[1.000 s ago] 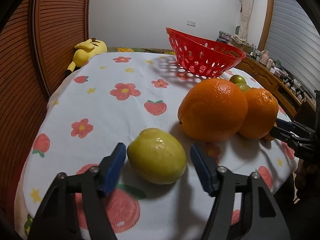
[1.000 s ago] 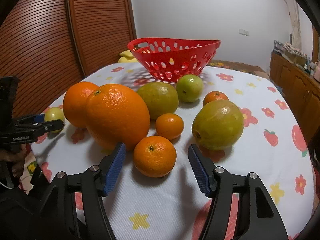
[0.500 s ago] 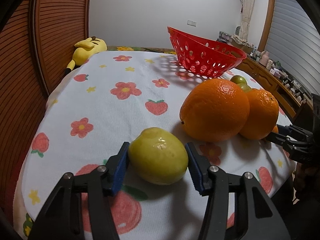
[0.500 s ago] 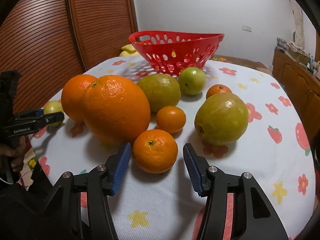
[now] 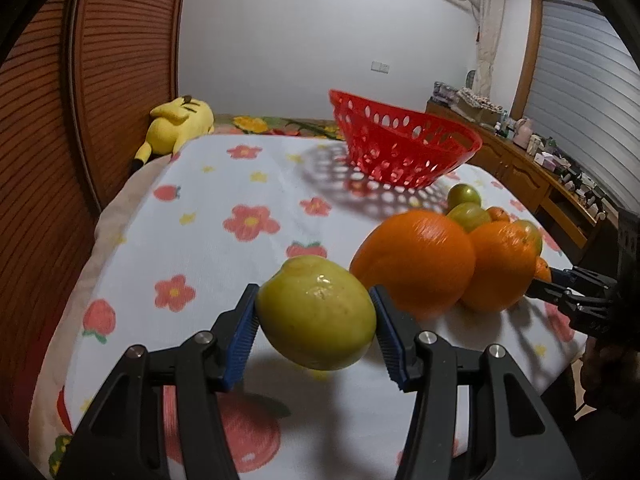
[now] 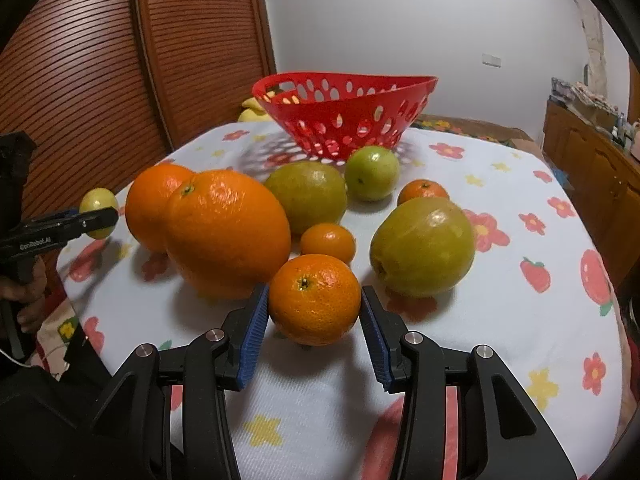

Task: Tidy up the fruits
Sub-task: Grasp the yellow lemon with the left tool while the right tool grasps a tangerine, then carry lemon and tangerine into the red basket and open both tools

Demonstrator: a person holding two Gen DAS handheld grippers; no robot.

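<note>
My left gripper [image 5: 314, 294] is shut on a yellow-green fruit [image 5: 316, 320], which hangs just above the flowered tablecloth [image 5: 224, 264]. My right gripper [image 6: 314, 294] has a small orange [image 6: 314, 300] between its blue pads; its jaws are closing and both pads touch the peel. Two big oranges [image 6: 228, 232] lie left of it, and green fruits [image 6: 424, 244] and smaller mandarins [image 6: 328, 242] lie behind. The red perforated basket [image 6: 344, 120] stands at the far side with nothing visible in it. In the right wrist view the left gripper [image 6: 96, 216] shows at the left edge with its fruit.
A yellow plush toy [image 5: 180, 120] lies at the table's far left corner by the slatted wooden doors [image 5: 120, 80]. A wooden sideboard [image 5: 520, 168] with clutter runs along the right. The cloth left of the oranges is bare.
The left jaws closed onto the yellow-green fruit and raised it off the cloth. The right jaws narrowed from wide apart until they met the small orange.
</note>
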